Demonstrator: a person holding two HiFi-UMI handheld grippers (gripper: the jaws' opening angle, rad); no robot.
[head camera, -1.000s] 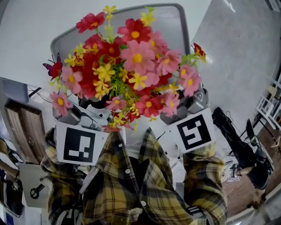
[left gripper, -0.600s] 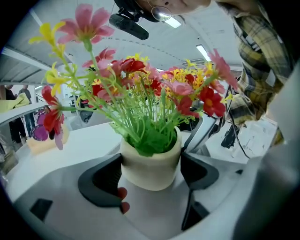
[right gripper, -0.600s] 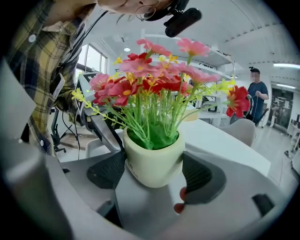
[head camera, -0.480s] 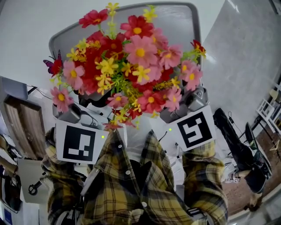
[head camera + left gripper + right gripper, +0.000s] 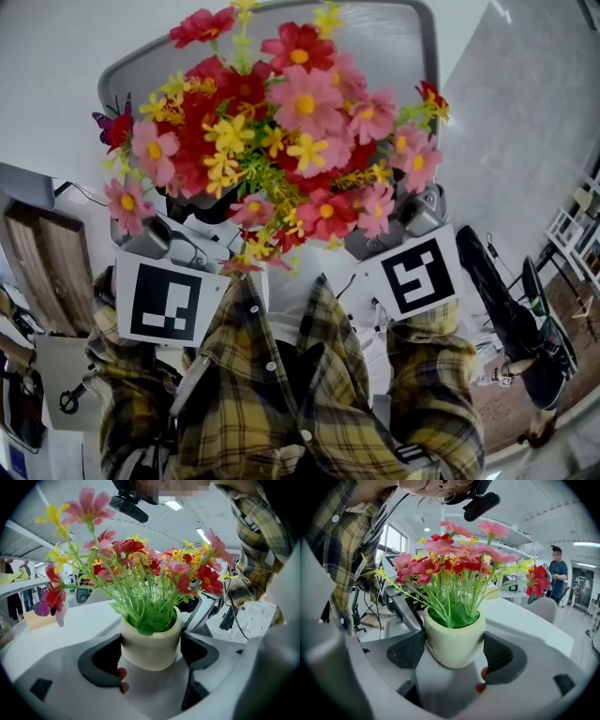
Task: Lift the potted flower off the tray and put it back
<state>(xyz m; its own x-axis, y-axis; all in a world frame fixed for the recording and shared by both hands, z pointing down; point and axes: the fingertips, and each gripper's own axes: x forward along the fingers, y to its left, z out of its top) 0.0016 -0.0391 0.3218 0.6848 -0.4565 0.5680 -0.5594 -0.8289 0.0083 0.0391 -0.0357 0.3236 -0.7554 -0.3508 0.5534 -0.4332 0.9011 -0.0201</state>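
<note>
The potted flower, a cream pot [image 5: 151, 644] of red, pink and yellow blooms [image 5: 281, 122], hangs close under the head camera. My left gripper [image 5: 150, 658] is shut on the pot, one black pad on each side of it. My right gripper [image 5: 455, 652] is shut on the same pot [image 5: 454, 641] from the opposite side. In the head view the blooms hide the pot and both sets of jaws; only the marker cubes [image 5: 159, 302] [image 5: 419, 275] show. The grey tray [image 5: 394, 47] lies on the white table beyond the flowers, mostly covered by them.
The white table [image 5: 56, 56] spreads round the tray. Grey floor [image 5: 525, 141] lies to the right, with a black office chair [image 5: 511, 309] lower right. A wooden panel [image 5: 47, 272] stands at the left. A person [image 5: 557, 573] stands far off in the right gripper view.
The flowers and both grippers have crept upward in the head view and loom slightly larger. Both grips on the pot are unchanged.
</note>
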